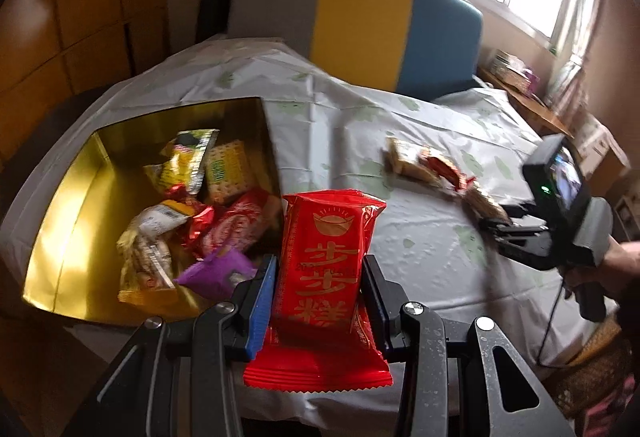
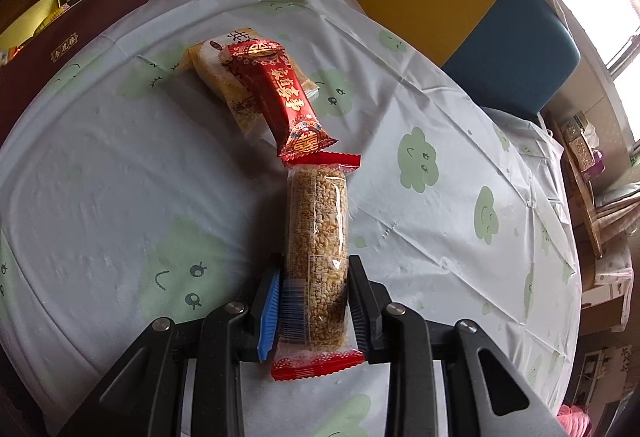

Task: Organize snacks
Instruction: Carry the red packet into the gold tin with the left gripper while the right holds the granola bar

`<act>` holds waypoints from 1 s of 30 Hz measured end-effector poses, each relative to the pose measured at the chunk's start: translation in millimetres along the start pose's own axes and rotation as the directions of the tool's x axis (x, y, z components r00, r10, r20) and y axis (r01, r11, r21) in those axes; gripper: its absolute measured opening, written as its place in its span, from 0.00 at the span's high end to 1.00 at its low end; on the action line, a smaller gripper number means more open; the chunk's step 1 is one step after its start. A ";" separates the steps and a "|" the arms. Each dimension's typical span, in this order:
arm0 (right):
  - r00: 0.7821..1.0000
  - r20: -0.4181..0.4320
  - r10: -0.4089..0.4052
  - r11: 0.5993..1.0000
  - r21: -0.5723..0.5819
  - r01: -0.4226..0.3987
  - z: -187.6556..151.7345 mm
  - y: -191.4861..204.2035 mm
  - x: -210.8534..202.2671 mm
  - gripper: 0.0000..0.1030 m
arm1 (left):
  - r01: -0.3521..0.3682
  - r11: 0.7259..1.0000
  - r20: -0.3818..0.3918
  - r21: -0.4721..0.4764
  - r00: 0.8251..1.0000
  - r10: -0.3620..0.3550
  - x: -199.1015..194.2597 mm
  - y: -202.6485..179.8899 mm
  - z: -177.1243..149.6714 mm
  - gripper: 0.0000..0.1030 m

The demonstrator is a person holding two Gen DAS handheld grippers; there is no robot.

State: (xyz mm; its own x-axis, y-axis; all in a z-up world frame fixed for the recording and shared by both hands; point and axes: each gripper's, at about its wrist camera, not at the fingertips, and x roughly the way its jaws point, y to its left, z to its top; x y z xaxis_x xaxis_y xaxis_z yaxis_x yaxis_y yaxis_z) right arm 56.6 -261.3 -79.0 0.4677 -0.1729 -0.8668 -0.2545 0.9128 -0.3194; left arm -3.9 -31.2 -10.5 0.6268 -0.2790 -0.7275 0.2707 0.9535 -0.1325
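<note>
Left gripper [image 1: 320, 293]: fingers clenched on a red snack packet [image 1: 326, 269] with gold characters, held upright between the blue pad and the black pad, just beside the right wall of the gold-lined gift box [image 1: 68, 221]. The packet's lower crimped edge hangs below the fingers.

Gift box: stands at the left edge of the table [image 1: 420, 237], which is covered with a pale cloth printed with green clouds. It holds several wrapped snacks, including a purple packet [image 1: 216, 271], a green-and-white cracker pack [image 1: 226, 171] and a yellow packet [image 1: 182, 165]. In the right wrist view its maroon outer wall [image 2: 76, 49] shows at the far left.

Right gripper [image 2: 314, 301]: fingers grasping a clear-wrapped puffed-grain bar [image 2: 318, 237] with red crimped ends, lying lengthwise along the fingers, low over the cloth.

Remaining on the table, near its middle: a red foil bar [image 2: 276, 93] lying across a pale yellow-wrapped snack [image 2: 224, 81], touching it. The red bar's near end sits just beside the far end of the held grain bar
</note>
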 end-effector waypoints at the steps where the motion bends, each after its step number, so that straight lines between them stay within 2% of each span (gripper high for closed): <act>1: 1.000 0.002 -0.005 1.000 -0.005 0.005 -0.7 1.5 -0.7 0.70 | 0.007 1.000 0.003 0.012 1.000 -0.007 -0.5 -3.9 -0.6 0.59; 5: 1.000 0.012 -0.026 0.999 -0.035 0.027 -3.0 10.6 -4.7 0.70 | 0.021 0.999 0.001 0.037 1.000 -0.021 -0.2 -11.6 -0.9 0.59; 10: 0.999 0.013 -0.032 0.999 -0.043 0.032 -4.0 14.3 -7.1 0.70 | 0.005 1.000 -0.001 -0.013 1.000 -0.005 -0.2 5.1 3.9 0.59; 16: 0.999 0.015 -0.039 0.997 -0.058 0.040 -4.5 15.5 -6.9 0.70 | -0.026 0.988 0.004 -0.152 1.000 0.027 -7.3 53.7 9.6 0.59; 24: 0.999 0.016 -0.046 0.997 -0.063 0.047 -4.1 16.7 -7.7 0.70 | -0.038 0.929 -0.002 -0.369 0.999 0.040 -13.6 116.0 10.5 0.59; 30: 0.999 0.017 -0.051 0.997 -0.062 0.052 -4.5 16.5 -7.4 0.70 | -0.026 0.938 -0.014 -0.346 1.000 0.022 -2.2 109.0 15.4 0.59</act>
State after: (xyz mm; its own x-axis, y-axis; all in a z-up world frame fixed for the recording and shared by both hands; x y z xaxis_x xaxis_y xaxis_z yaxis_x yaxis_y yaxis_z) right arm 45.2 -246.7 -79.6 0.4947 -0.2130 -0.8426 -0.2821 0.8776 -0.3875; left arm 35.5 71.6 -12.9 0.6224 -0.2559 -0.7397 -0.0155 0.9408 -0.3385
